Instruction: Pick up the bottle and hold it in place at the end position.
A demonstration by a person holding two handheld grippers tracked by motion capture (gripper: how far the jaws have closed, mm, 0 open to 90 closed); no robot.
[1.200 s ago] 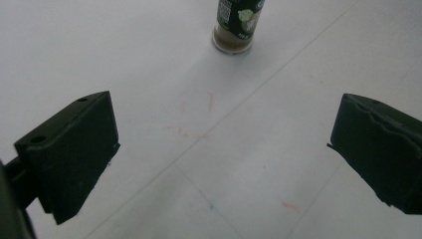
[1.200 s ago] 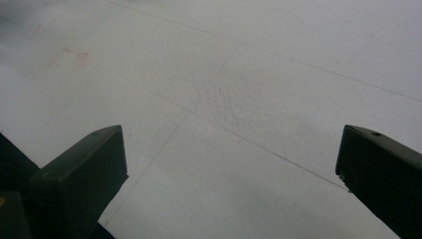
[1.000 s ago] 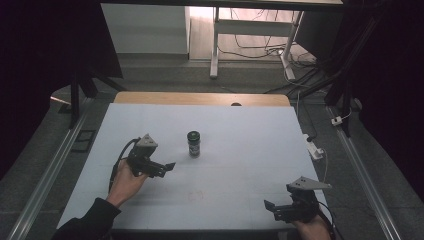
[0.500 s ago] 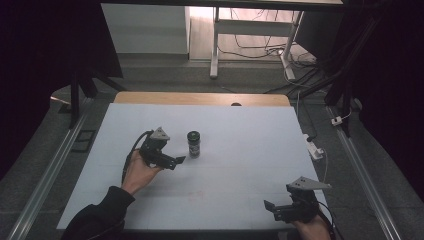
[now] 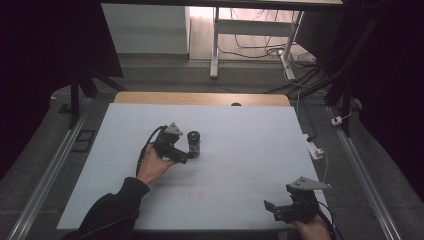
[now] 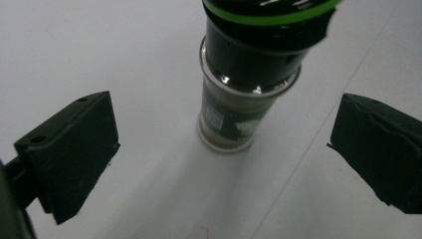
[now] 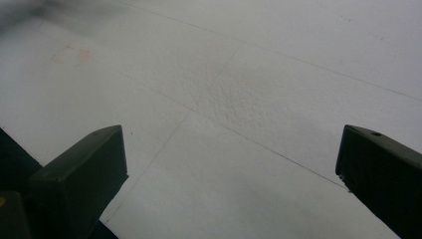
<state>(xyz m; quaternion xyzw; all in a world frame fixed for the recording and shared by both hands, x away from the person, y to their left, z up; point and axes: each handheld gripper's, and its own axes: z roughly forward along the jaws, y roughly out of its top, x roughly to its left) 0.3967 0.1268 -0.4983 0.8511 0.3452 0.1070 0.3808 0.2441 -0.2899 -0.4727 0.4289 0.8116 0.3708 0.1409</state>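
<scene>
A small jar [image 5: 194, 143] with a black cap and a green ring stands upright near the middle of the white table [image 5: 250, 150]. My left gripper [image 5: 186, 156] is right beside it on its left, open. In the left gripper view the jar [image 6: 244, 94] stands between and just beyond the two spread jaws, and the left gripper [image 6: 224, 154] touches nothing. My right gripper [image 5: 274, 210] rests near the table's front right edge, open over bare table, as the right gripper view [image 7: 229, 179] also shows.
A wooden strip [image 5: 200, 98] runs along the table's far edge. A white plug block [image 5: 315, 150] with a cable lies at the right edge. Metal rails [image 5: 45, 175] flank the table. A faint reddish stain [image 5: 195, 194] marks the front middle.
My left gripper has moved right and forward across the table until it stands right by the jar. The right gripper has stayed in place.
</scene>
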